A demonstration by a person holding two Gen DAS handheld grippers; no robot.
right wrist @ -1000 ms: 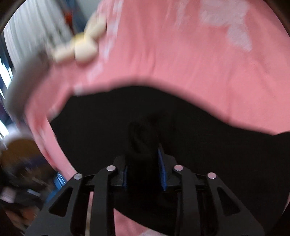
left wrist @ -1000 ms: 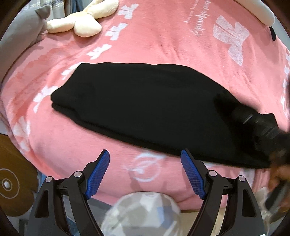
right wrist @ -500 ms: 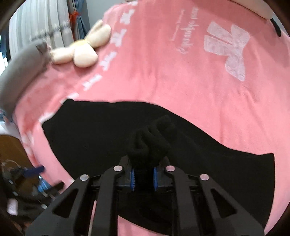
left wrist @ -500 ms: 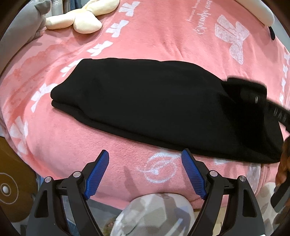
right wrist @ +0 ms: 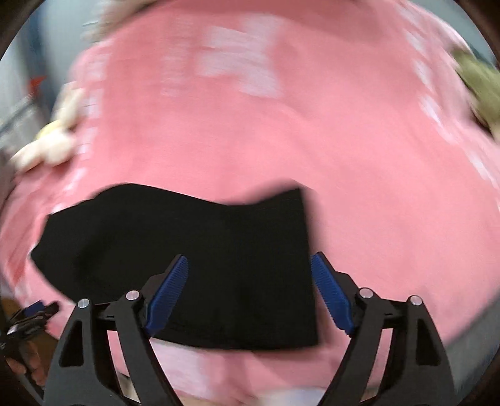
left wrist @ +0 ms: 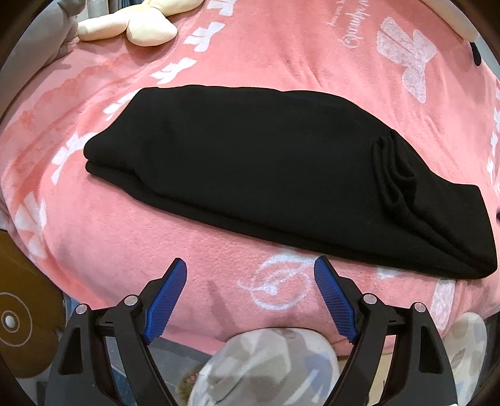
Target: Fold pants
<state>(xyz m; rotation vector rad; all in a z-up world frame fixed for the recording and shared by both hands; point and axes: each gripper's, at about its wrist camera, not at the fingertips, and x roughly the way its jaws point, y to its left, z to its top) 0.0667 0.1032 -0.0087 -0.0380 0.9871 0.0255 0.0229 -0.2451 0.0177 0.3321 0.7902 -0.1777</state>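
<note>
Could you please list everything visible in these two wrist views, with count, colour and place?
pants: one, black, folded flat on the blanket, a bunched wrinkle near their right end.
blanket: one, pink with white prints, covering the bed.
plush toy: one, cream, at the blanket's far left corner.
grey cushion: one, far left edge.
round wooden piece: one, brown, lower left, off the bed.
left gripper: one, black with blue pads, open, over bare blanket short of the pants.
right gripper: one, same colours, jaws just opened, nothing between them, above the pants.

A cream plush toy (left wrist: 134,23) lies at the far edge of a pink blanket (left wrist: 281,56) printed with white bows
</note>
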